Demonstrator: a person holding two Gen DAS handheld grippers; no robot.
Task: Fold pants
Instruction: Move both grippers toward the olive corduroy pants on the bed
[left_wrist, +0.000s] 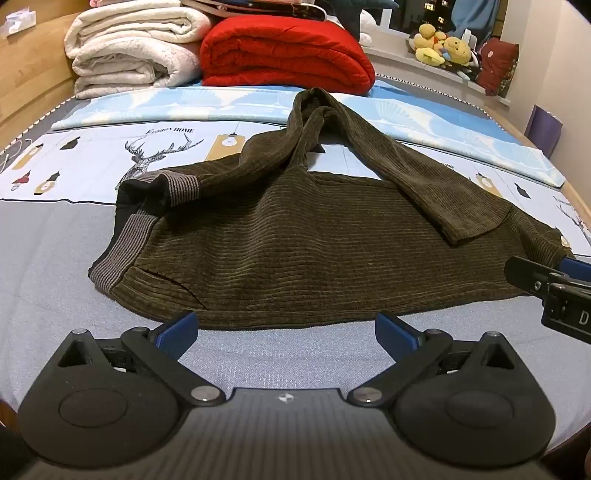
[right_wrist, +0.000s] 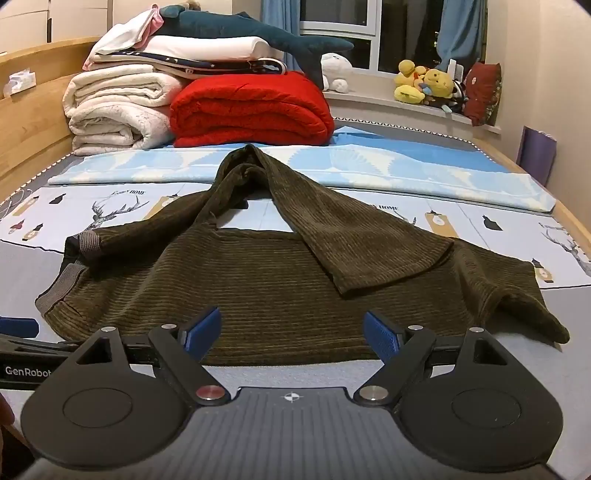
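My L gripper (left_wrist: 286, 334) & R gripper (right_wrist: 291, 334): both tilted down at pants (left_wrist: 314, 251) near edge, jaws wide, holding nothing.

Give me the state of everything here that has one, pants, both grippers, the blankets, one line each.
pants: laid crosswise on bed, one leg flopped back over the other, unfolded
left gripper: open, empty, at pants' near edge
right gripper: open, empty, over pants' near edge
red blanket: folded
white blankets: folded, stacked

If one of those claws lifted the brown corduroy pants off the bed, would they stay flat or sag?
Probably sag: the pants already lie in soft folds, one leg draped over the other. The thick ribbed cloth looks fairly heavy and grippy, so it would likely drag on the bedsheet rather than slide.
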